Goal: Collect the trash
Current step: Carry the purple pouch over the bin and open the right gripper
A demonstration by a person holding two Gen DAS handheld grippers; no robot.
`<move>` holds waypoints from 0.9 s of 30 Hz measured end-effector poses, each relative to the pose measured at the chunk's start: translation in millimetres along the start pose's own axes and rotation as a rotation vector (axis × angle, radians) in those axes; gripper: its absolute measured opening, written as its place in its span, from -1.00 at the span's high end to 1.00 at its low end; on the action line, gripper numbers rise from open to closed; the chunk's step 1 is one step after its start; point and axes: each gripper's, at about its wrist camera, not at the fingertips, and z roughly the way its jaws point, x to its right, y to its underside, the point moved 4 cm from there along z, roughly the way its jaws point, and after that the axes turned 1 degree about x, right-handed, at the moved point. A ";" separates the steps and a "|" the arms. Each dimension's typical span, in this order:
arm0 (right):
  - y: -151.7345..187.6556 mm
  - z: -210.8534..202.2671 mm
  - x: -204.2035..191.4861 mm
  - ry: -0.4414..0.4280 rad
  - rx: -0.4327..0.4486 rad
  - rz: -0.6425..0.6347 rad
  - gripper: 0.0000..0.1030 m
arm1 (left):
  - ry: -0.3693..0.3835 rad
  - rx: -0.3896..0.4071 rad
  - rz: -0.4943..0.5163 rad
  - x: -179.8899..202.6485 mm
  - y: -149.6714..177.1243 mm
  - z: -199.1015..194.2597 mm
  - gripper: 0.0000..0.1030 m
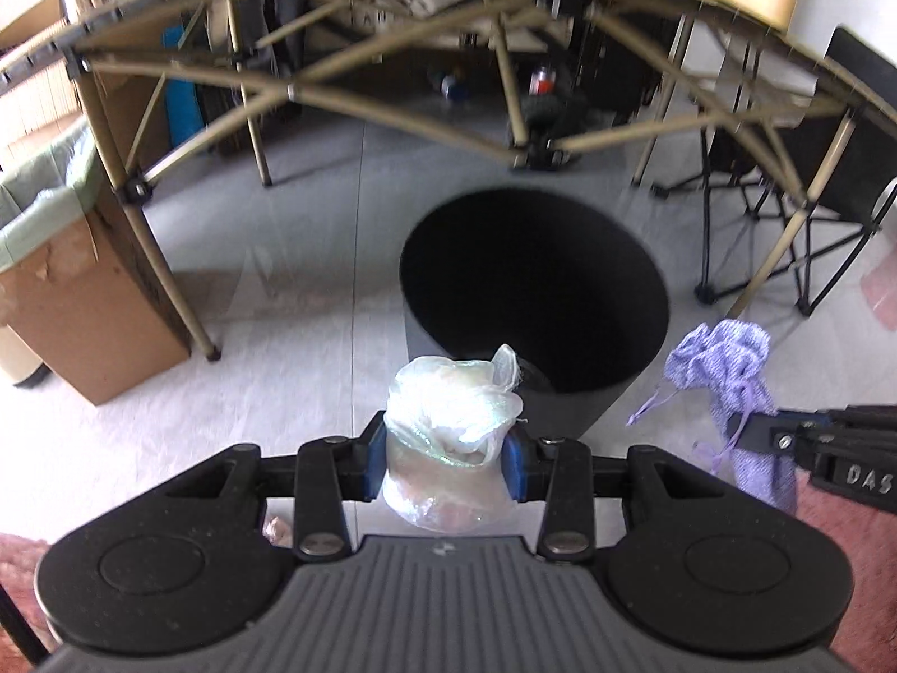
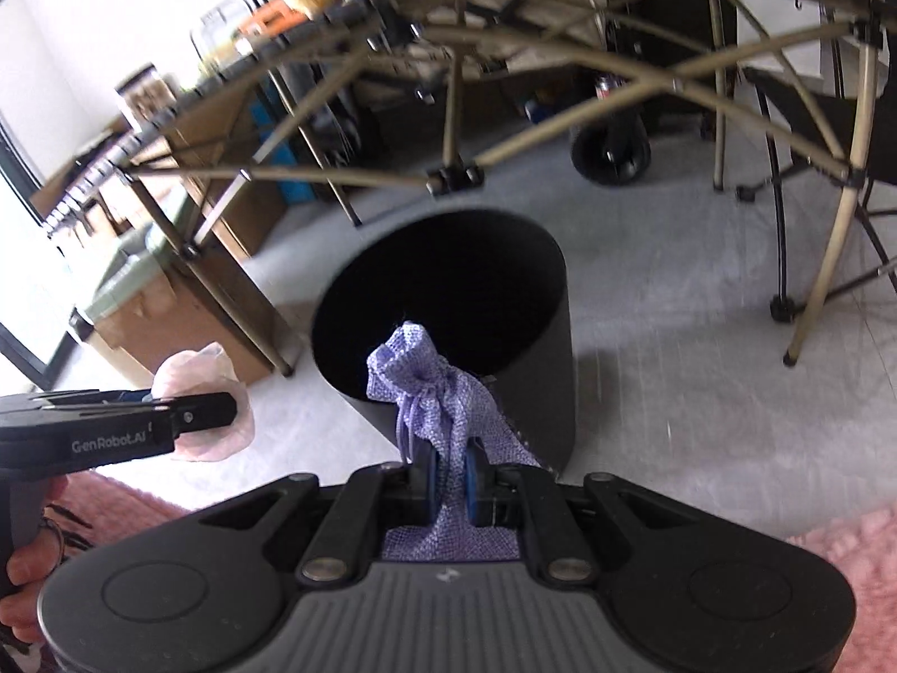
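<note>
So both claws have something in them right now. The left gripper [image 1: 447, 462] is clamped on a crumpled, see-through whitish plastic bag [image 1: 451, 426], blue pads pressing into it from both sides, the wad bulging out above and below the jaws. The right gripper [image 2: 448, 474] is squeezed nearly all the way together on a small lavender woven drawstring pouch [image 2: 431, 398]; the gathered neck and its dangling strings stick up past the fingertips and the rest of the fabric trails back toward the handle.

Both point down at a tall round black bin [image 1: 532, 291] standing on the pale grey floor [image 1: 280, 336], mouth wide open, and too dark inside to tell what's in it. The plastic bag hangs just short of the near rim, and the pouch sits over the near rim too.

From the right-hand camera you can see the other gripper off to the left with the person's hand [image 2: 25, 566] wrapped round its grip.

Behind the bin there's a folding table with a tan metal lattice frame [image 1: 392, 84], a brown cardboard box lined with green plastic [image 1: 84, 291] to the left, and a black folding chair [image 1: 813, 213] to the right. Pink fuzzy rug [image 2: 841, 544] at the near edge
</note>
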 end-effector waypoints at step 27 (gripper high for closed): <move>-37.3 19.4 -16.9 0.003 0.048 -0.081 0.82 | -0.068 -0.077 -0.058 -17.7 -3.3 35.5 0.23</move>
